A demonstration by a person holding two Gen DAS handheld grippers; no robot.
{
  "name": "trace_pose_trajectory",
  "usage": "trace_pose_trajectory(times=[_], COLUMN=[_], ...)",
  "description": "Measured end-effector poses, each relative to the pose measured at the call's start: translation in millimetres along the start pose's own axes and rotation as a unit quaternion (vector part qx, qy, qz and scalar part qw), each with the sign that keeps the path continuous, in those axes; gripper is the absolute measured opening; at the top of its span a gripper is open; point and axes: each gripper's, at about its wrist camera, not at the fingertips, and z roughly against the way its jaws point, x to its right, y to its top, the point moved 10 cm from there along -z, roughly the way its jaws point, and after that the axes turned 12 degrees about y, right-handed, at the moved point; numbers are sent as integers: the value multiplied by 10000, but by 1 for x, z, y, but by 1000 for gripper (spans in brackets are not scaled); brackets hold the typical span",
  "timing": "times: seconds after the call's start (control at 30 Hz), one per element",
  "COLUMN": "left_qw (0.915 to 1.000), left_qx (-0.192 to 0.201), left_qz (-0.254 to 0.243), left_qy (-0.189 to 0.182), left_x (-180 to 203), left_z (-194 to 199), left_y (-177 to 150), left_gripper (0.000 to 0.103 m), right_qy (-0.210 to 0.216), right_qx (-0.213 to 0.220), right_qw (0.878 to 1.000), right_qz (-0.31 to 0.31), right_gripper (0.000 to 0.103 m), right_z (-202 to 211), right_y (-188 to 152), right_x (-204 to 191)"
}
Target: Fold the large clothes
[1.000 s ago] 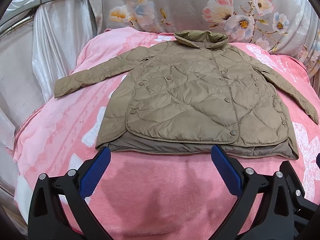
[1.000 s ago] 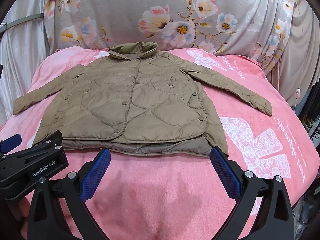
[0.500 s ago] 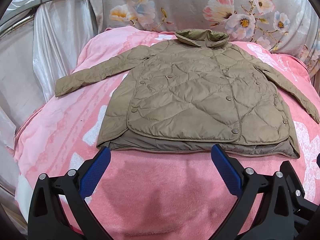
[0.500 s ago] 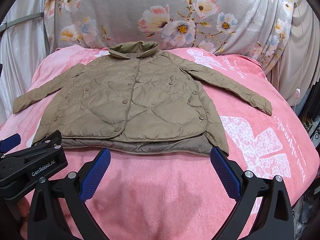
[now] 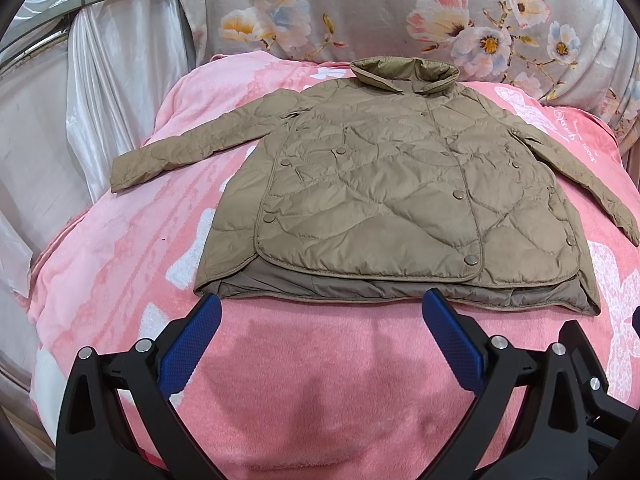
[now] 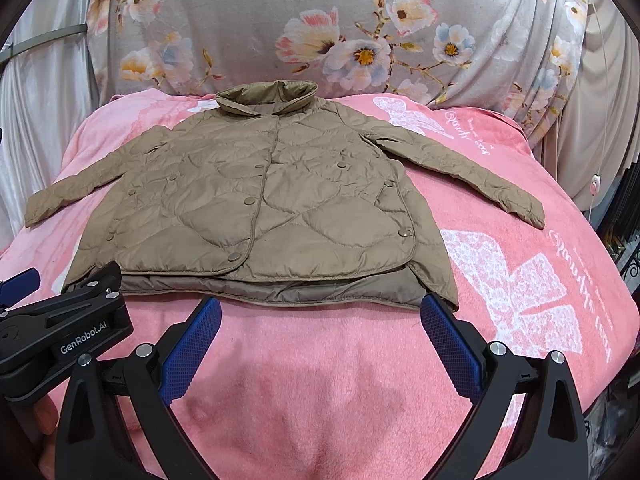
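Jacket (image 5: 392, 196): tan quilted, snap-buttoned, lying flat and face up on the pink blanket (image 5: 120, 264) — collar at the far end, hem toward me.
Sleeves: both spread out to the sides, left sleeve (image 5: 188, 148) angled down toward the blanket's left edge, right sleeve (image 6: 472, 172) angled out toward the right.
Hem: front panel sits shorter than the back layer, so a strip of lining shows along the near edge.
My left gripper (image 5: 316, 328): jaws spread wide, nothing between them, blue pads (image 5: 188, 344) just short of the hem — not touching the fabric as far as I can tell.
My right gripper (image 6: 316, 328): same, jaws wide apart, holding nothing, hovering over bare blanket just before the hem's right half.
Relative position: left gripper's black body shows at the left of the right wrist view, just beside the hem's left corner.
Backdrop: floral cloth (image 6: 320, 32) draped behind the collar; white curtain (image 5: 80, 92) at left.
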Motion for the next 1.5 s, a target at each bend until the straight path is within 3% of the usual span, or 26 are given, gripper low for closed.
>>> trace_pose_trajectory(times=[1.5], left_qw=[10000], left_qx=[-21], left_qz=[-29], left_qy=[20], left_x=[1], left_z=[0], left_y=[-5], left_gripper=[98], right_qy=[-7], right_qx=[-11], right_qw=[10000], right_qz=[-3], right_gripper=[98], right_z=[0], right_y=[-1], right_x=[0])
